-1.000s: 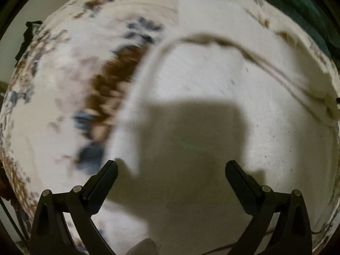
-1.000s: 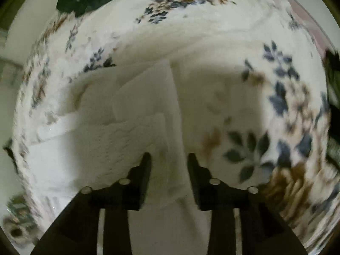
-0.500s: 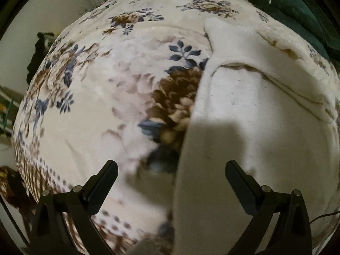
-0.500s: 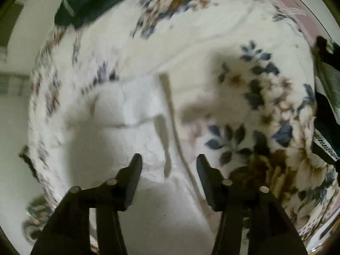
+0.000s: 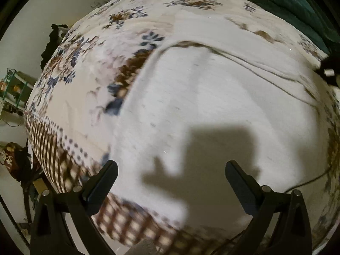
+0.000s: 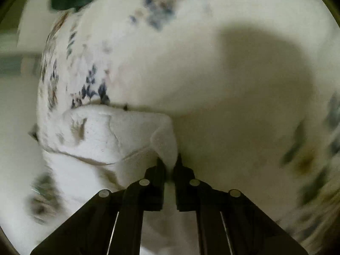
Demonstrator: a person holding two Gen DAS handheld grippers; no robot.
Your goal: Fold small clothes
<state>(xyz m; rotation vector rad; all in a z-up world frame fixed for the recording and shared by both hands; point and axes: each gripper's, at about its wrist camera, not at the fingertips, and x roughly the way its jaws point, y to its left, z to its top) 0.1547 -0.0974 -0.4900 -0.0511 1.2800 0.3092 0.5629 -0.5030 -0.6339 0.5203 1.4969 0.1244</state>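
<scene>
A white garment lies spread on a floral blanket that covers the bed, its left edge curving over a brown and blue flower print. In the right wrist view a flap of the same white cloth is pulled up to a point. The right tongs have just been closing and now pinch that flap, jaws pressed nearly together on the fabric. The left tongs hang above the garment with jaws spread wide and nothing between them, casting a shadow on the cloth. A dark green garment lies at the far edge of the blanket.
</scene>
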